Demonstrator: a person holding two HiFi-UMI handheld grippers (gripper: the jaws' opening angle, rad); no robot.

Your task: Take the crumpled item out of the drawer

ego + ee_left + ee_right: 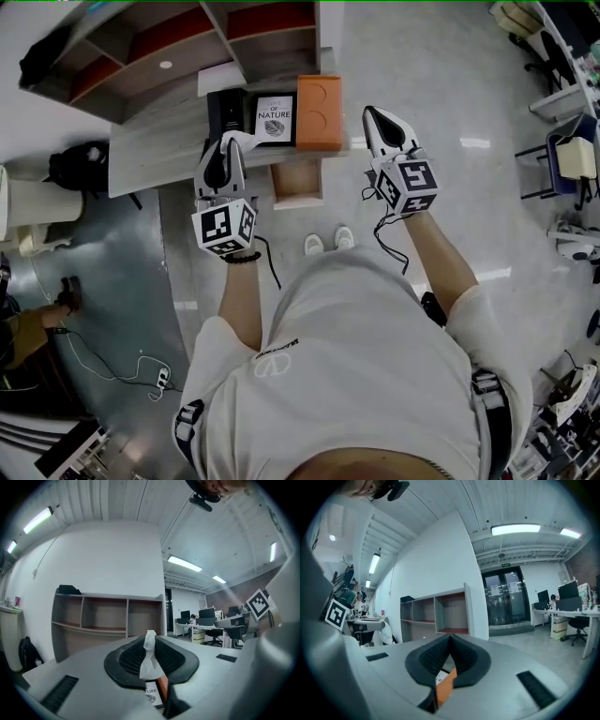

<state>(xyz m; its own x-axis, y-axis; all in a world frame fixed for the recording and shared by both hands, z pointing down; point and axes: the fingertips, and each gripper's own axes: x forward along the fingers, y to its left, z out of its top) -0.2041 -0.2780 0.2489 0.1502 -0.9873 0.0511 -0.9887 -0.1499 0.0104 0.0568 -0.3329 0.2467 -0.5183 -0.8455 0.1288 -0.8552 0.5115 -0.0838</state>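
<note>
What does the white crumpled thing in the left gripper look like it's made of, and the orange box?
The crumpled item: likely tissue paper, matte, thin soft folds. The orange box: probably moulded plastic or card, smooth matte with round recesses; unclear which.

"OF NATURE" is printed on the white book [274, 118] on the far desk [159, 155], just left of the orange box [319, 112].

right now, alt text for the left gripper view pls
The left gripper pinches a crumpled white tissue that sticks up between its jaws. Behind stands a shelf unit against a white wall, office desks at right.
</note>
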